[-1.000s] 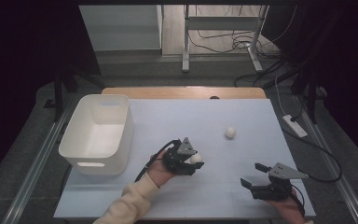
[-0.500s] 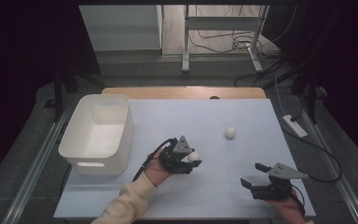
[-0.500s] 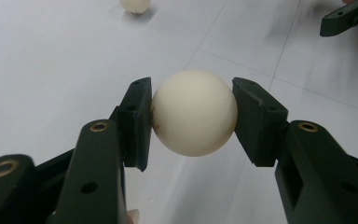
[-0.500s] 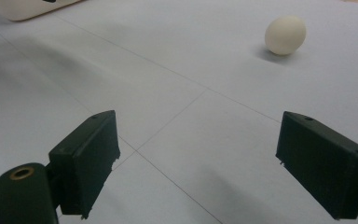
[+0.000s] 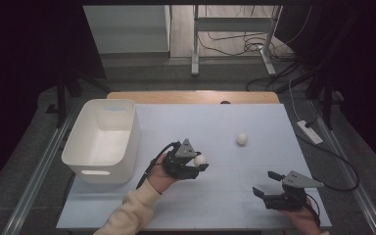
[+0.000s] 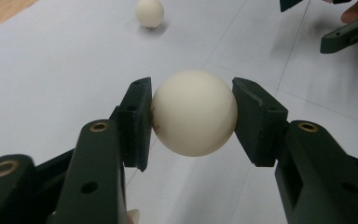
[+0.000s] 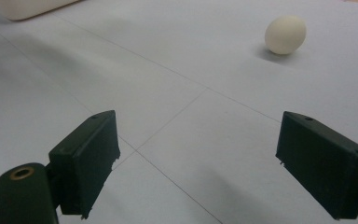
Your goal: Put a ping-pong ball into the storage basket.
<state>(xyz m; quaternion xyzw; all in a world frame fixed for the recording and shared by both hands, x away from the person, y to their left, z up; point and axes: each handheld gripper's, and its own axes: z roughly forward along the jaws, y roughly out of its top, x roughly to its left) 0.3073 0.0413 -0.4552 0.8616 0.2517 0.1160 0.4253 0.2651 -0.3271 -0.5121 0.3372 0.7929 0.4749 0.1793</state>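
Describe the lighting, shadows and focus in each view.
High view: the table is evenly lit, its surroundings nearly black. Left gripper view: the held ball is sharp, the far ball soft with a faint shadow. Right gripper view: the gripper looks slightly blurred; the ball casts a soft shadow.

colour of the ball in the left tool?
Cream-white, plain, with a small brownish mark near one pad. The ball in the left tool shows best in the left gripper view.

Left gripper (image 5: 199,163): black body, grey three-cornered top plate, trailing black cable; cream knitted sleeve (image 5: 129,211) on the forearm. Fingers (image 6: 137,122): dark green-black blocks with brass-ringed screw holes. Right gripper (image 5: 266,183): same build, with flat rectangular pads (image 7: 86,158).
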